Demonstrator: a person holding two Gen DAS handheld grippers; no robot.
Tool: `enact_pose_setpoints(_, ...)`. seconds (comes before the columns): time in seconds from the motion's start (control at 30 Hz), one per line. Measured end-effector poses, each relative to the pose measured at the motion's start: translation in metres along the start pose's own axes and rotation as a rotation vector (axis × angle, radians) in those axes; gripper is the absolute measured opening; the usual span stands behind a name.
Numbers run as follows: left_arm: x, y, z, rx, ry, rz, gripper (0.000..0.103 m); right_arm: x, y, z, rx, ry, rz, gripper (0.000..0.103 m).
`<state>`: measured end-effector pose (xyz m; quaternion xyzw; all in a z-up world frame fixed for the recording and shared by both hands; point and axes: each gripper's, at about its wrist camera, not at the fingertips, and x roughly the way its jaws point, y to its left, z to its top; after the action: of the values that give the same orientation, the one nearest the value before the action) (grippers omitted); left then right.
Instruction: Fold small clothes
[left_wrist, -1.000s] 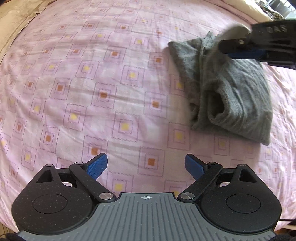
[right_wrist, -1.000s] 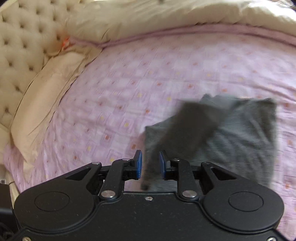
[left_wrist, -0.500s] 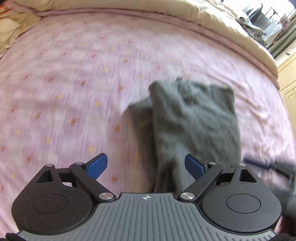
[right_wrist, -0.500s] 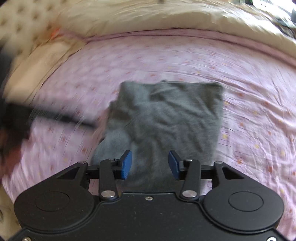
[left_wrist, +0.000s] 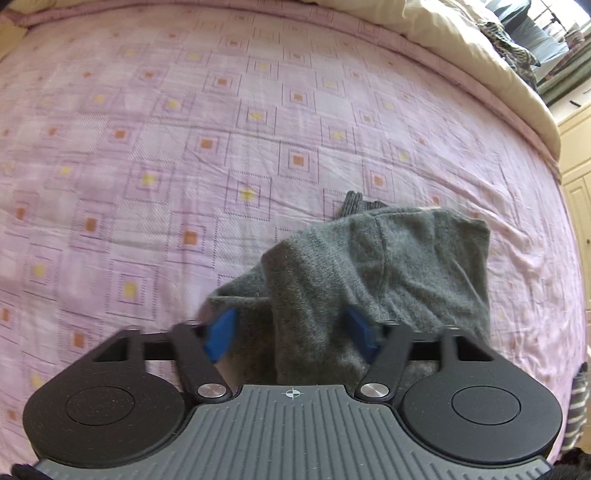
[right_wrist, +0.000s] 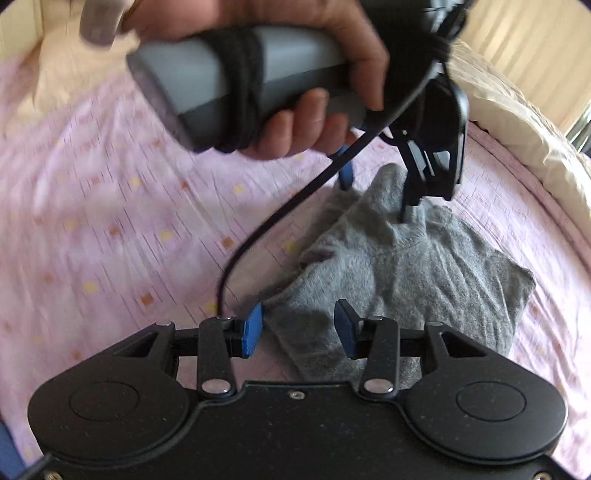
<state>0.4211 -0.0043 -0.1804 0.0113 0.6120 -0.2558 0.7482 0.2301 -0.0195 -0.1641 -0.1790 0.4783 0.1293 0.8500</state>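
two tongs work over one grey garment (left_wrist: 376, 273) lying on the bed (left_wrist: 184, 155). nearest in the left wrist view, the left tongs (left_wrist: 291, 332) stand wide, their blue pads either side of a raised fold at the garment's near edge, cloth between them but not pinched. beyond the garment the pink sheet with small orange and yellow squares runs to a cream duvet (left_wrist: 480, 62) along the far edge.

nearest in the right wrist view, the right tongs (right_wrist: 301, 328) are also spread wide, the garment's near corner lying between the pads, the left pad just beside its edge. past the garment's middle the left tongs (right_wrist: 376, 192) come down on its far end, one finger pressed into the cloth. above the garment, a hand (right_wrist: 295, 74) grips the grey handle, and a dark cable (right_wrist: 280, 221) loops down beside the garment.
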Motion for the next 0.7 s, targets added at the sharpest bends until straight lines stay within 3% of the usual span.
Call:
enact_pose_setpoints(0.03,0.003,0.001,-0.001,-0.012,-0.001,-0.014,0.039,0.003,0.001,-0.001,-0.015,0.008,-0.011,0.049)
enact_pose_setpoints(0.07,0.005,0.003,-0.002,-0.027,-0.007,-0.033,0.024,0.005,0.002,0.000,-0.028,0.010,-0.022,0.039)
enact_pose_setpoints(0.1,0.006,0.004,-0.003,-0.041,-0.019,-0.042,0.011,0.007,0.002,0.000,-0.034,0.011,-0.031,0.011)
enact_pose_setpoints(0.27,-0.019,0.011,-0.017,-0.070,-0.135,-0.024,0.006,-0.011,-0.007,0.004,0.044,-0.074,0.033,0.011)
enact_pose_setpoints(0.37,-0.027,0.025,-0.026,-0.092,-0.158,0.005,0.006,-0.008,0.000,0.005,0.013,-0.061,0.091,0.011)
enact_pose_setpoints(0.5,-0.008,0.040,-0.031,-0.111,-0.081,0.027,0.010,0.012,-0.003,0.005,0.054,0.011,0.130,0.023)
enact_pose_setpoints(0.53,-0.009,0.042,-0.032,-0.122,-0.092,0.022,0.010,0.008,-0.007,0.004,0.081,0.000,0.134,0.023)
enact_pose_setpoints(0.6,-0.021,0.041,-0.033,-0.123,-0.145,0.006,0.013,-0.005,-0.024,0.001,0.156,-0.044,0.145,0.046)
enact_pose_setpoints(0.67,-0.038,0.032,-0.036,-0.060,-0.215,0.025,0.027,-0.020,-0.046,-0.006,0.244,-0.098,0.143,0.060)
enact_pose_setpoints(0.7,-0.046,0.027,-0.038,-0.019,-0.251,0.032,0.034,-0.026,-0.057,-0.011,0.286,-0.121,0.142,0.061)
